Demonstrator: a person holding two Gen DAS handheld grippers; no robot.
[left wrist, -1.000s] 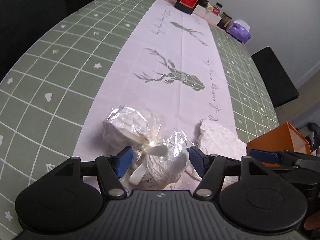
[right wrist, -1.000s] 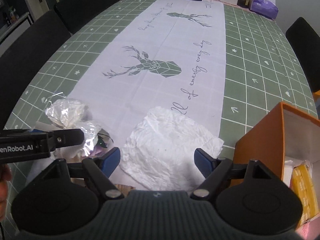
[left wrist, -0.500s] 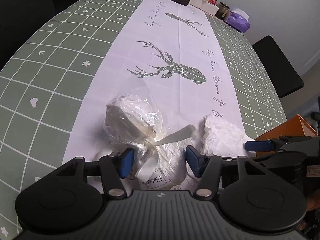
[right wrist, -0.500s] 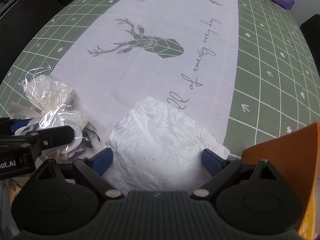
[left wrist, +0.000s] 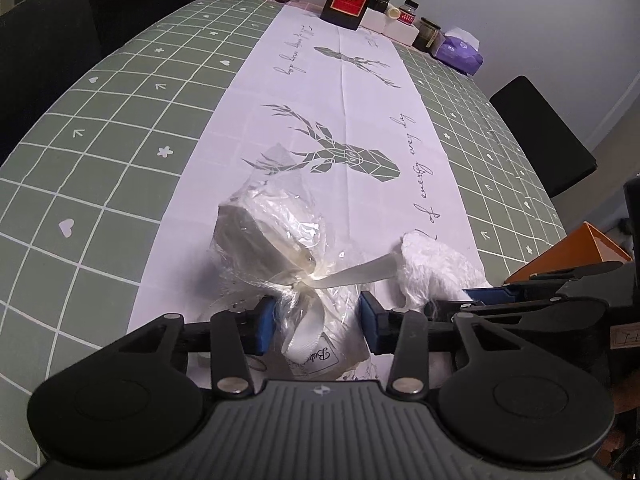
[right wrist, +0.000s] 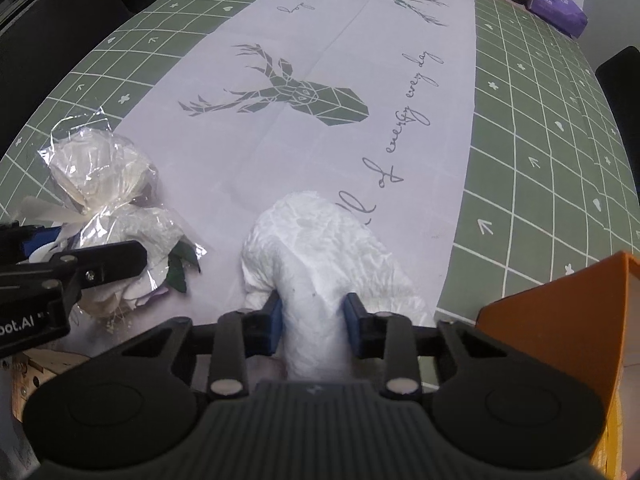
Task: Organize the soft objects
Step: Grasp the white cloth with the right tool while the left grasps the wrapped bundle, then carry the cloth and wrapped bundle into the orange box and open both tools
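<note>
On the table [left wrist: 120, 128], by its near edge, both soft items lie on the white runner [left wrist: 360, 92]. The orange box [right wrist: 560, 320] stands at the near right corner, likely their destination. The cellophane-wrapped bundle [left wrist: 272, 240] now sits between the left gripper [left wrist: 316, 320] fingers, whose jaws have just been closing; they flank its tied neck, but real pinching I cannot tell. The crumpled white cloth [right wrist: 320, 248], flat a second ago, is bunched into a ridge: the right gripper [right wrist: 312, 316] has just clamped onto it. Both pickups seem nearly ready for lifting.
</note>
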